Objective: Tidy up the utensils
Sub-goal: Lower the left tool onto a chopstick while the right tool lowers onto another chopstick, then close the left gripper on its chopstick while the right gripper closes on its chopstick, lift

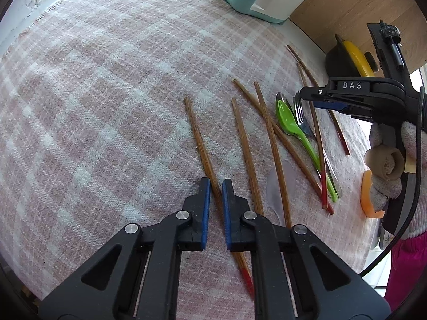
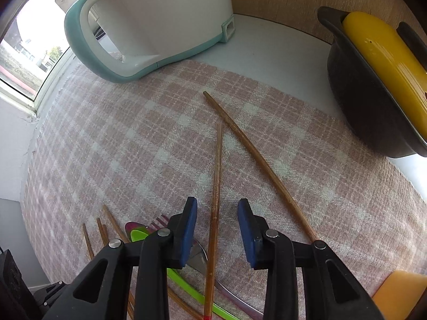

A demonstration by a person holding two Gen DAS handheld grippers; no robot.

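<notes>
Several brown chopsticks lie scattered on a pink plaid cloth (image 1: 106,106). My left gripper (image 1: 216,181) is shut on one chopstick (image 1: 196,133), and its red end shows below the fingers. Further right lie a green spoon (image 1: 289,122), a metal fork (image 1: 300,112) and more chopsticks. My right gripper (image 1: 307,96) hangs over the fork's tines. In the right wrist view, the right gripper (image 2: 217,201) is open astride a chopstick (image 2: 216,173), and its pads do not touch it. A second chopstick (image 2: 256,154) lies slanted to the right. The green spoon (image 2: 138,236) and the fork (image 2: 158,220) show beside the left finger.
A white and teal appliance (image 2: 149,26) stands at the cloth's far edge. A black pot with a yellow lid (image 2: 373,80) sits at the right against a wooden wall. An orange sponge (image 2: 400,290) lies at the near right. A window is at the left.
</notes>
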